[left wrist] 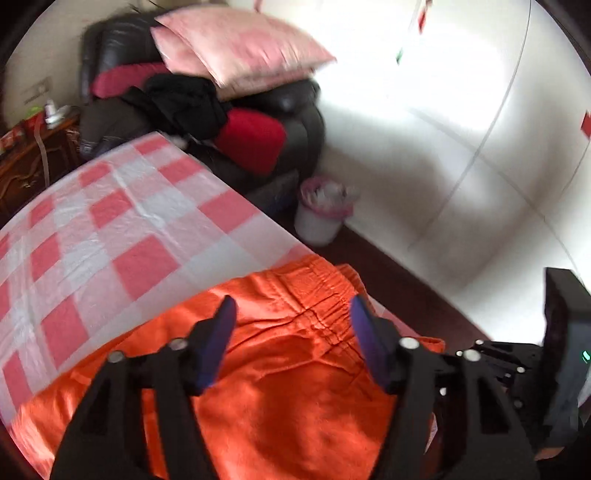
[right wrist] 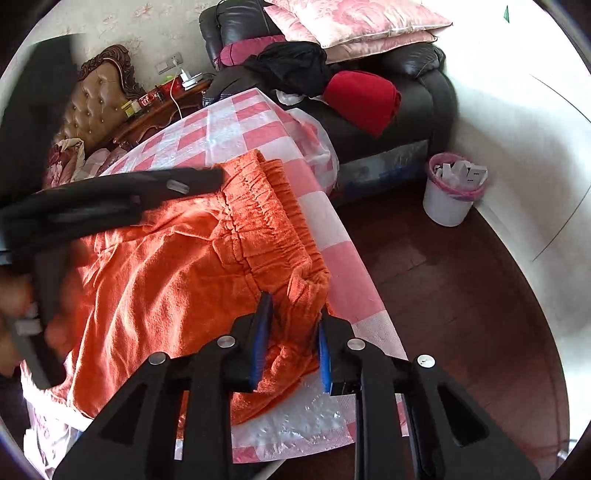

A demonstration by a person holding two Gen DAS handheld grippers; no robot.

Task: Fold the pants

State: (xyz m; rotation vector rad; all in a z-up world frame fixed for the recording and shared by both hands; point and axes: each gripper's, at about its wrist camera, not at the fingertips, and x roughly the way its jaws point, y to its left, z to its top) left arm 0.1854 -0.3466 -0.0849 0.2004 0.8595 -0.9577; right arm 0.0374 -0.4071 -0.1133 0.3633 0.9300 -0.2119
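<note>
Pants: I see the orange pants (right wrist: 177,280) spread flat on the checked cloth, with the gathered elastic waistband (right wrist: 266,214) running toward the far edge of the tabletop (right wrist: 236,125). In my left wrist view the same pants (left wrist: 280,387) fill the near part of the frame.

Left tool: my left tool (left wrist: 291,317) hovers over the pants just short of the waistband, its jaws spread wide apart with only flat cloth showing between them; the blue pads (left wrist: 221,332) press on nothing. In the right wrist view its dark frame (right wrist: 110,199) lies across the upper left of the pants.

Right tool: my right tool (right wrist: 293,317) sits at the near corner of the waistband, jaws drawn in narrow, with a bunched fold of orange cloth between the pads (right wrist: 264,325). I read it as gripping the pants at that corner.

Tabletop: it wears a pink and white checked cover (left wrist: 110,229), which is bare beyond the waistband.

Hand: a blurred hand (right wrist: 14,295) shows at the left edge of the right wrist view.

Surroundings: a dark sofa (right wrist: 413,103) with pink pillows (right wrist: 354,26) and a red cushion (right wrist: 364,98) stands behind the tabletop; a white bin (right wrist: 448,195) with a pink liner stands on the floor beside it.
</note>
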